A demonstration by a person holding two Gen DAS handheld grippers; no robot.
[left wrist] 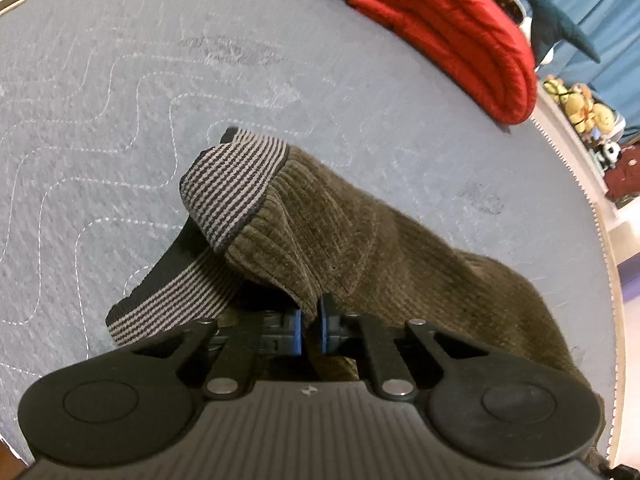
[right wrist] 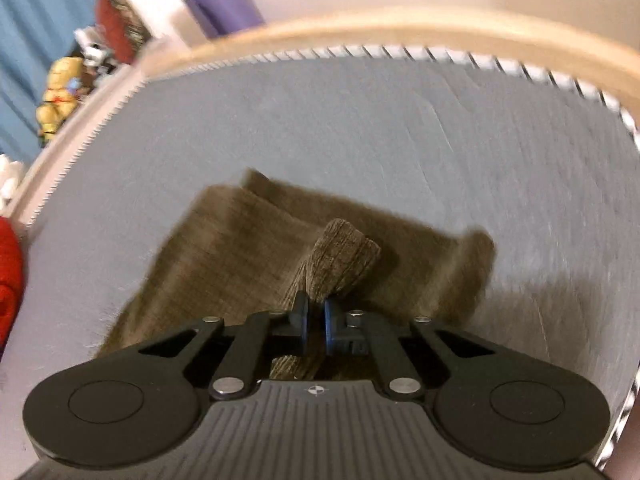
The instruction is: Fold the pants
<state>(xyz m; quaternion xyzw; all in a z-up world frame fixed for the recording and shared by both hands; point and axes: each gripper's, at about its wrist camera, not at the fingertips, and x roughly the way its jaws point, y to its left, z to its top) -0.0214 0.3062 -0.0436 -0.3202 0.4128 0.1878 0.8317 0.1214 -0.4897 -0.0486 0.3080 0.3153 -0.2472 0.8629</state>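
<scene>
Olive corduroy pants [left wrist: 360,232], striped waistband [left wrist: 236,188] flopped over, partly lifted.

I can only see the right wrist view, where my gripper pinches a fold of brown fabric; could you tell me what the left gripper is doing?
Observer: The left gripper is shut on the pants just below the striped waistband.
Operator: Thank you; is that waistband lying flat?
Observer: No, it is lifted and folded over above the grey quilted mattress.
Operator: Is anything lying beyond it?
Observer: Yes, a folded red blanket at the far edge, apart from the pants.
</scene>
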